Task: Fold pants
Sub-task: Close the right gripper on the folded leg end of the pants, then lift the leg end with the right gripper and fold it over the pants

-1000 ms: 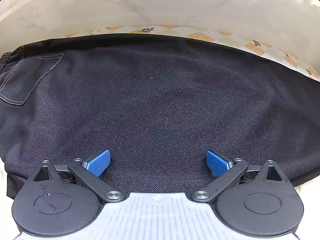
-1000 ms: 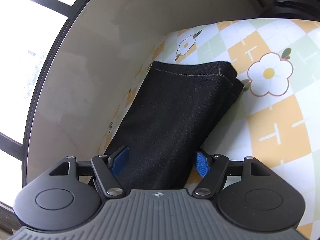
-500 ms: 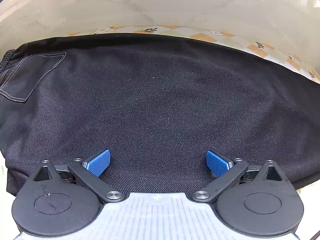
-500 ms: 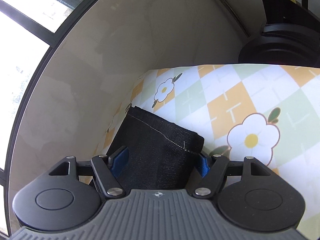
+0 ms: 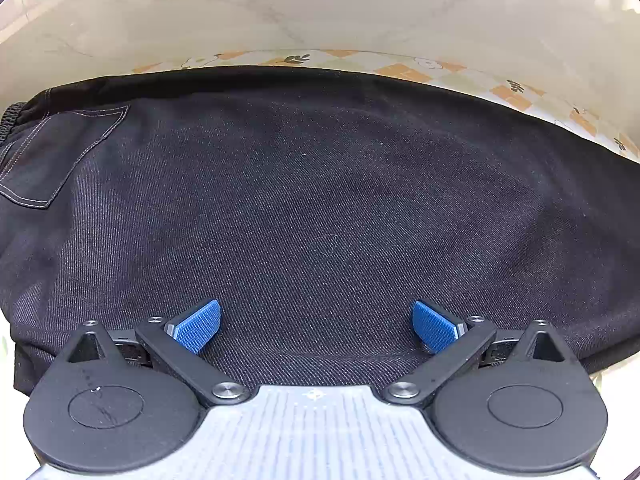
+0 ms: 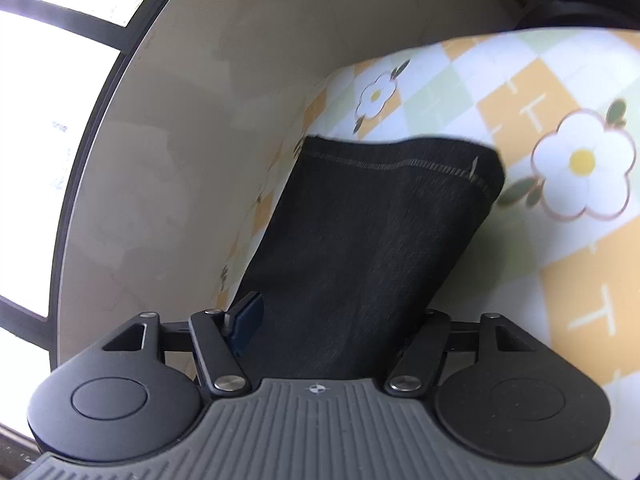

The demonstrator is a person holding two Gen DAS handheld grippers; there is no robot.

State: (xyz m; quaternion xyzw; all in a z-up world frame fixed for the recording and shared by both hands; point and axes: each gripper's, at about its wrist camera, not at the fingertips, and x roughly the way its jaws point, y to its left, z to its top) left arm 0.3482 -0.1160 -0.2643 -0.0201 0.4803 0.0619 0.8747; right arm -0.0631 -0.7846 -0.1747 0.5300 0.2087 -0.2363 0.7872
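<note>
Pants lay flat on table. Left tongs wide open, empty, over seat. Right tongs closing around leg cuff. Likely next: lift cuff, fold toward waistband.

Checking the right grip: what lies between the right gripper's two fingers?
The pants leg, its hemmed end beyond the right gripper, whose jaws are closing. The right wrist view shows it.
</note>
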